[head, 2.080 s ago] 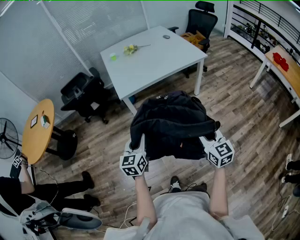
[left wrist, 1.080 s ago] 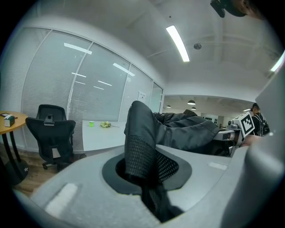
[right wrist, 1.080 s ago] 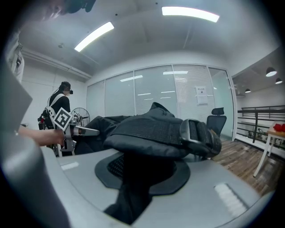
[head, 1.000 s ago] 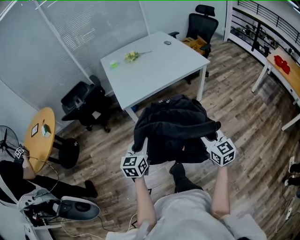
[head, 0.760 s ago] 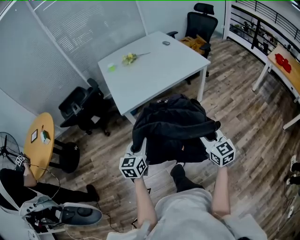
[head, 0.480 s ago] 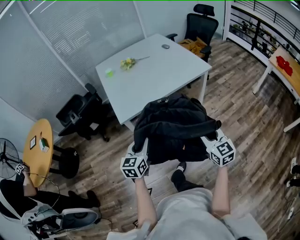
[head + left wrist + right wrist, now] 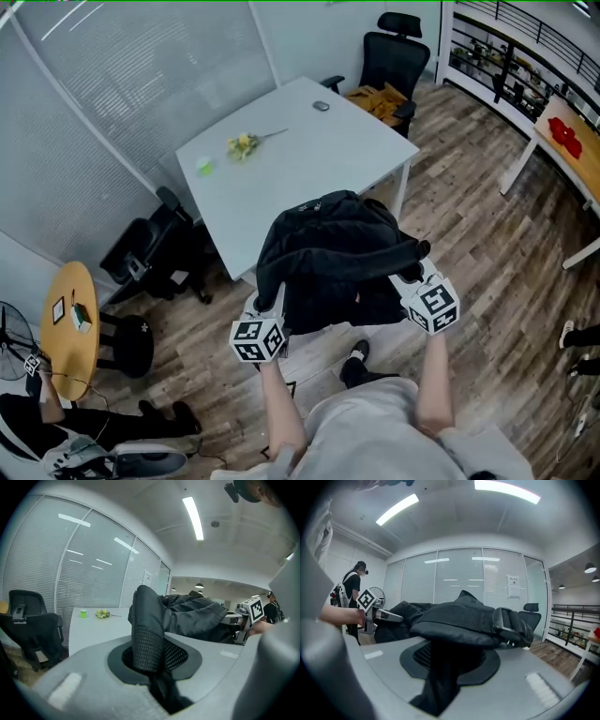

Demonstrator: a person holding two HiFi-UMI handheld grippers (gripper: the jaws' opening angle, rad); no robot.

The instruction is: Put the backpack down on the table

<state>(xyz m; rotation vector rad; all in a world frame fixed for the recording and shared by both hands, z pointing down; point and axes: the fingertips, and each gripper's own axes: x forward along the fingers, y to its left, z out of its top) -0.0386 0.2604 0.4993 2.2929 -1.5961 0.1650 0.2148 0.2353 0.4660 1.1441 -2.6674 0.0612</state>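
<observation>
While the person steps nearer than a second ago, the table (image 7: pixel 309 155) at 12 o'clock now meets the backpack (image 7: pixel 333 253) in view. The left gripper (image 7: pixel 272 302) and right gripper (image 7: pixel 405 277) stay clenched on its straps, holding it aloft; lowering seems close.

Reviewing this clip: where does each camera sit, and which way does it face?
Head view: on the person's head, facing steeply down at the backpack, white table and wooden floor; both forearms, left gripper and right gripper show.
Left gripper view: on the left gripper, facing along its jaws, shut on the backpack, toward the table; the right hand shows.
Right gripper view: on the right gripper, along its jaws, shut on the backpack; the left hand shows.
Shared: all three see the backpack.
</observation>
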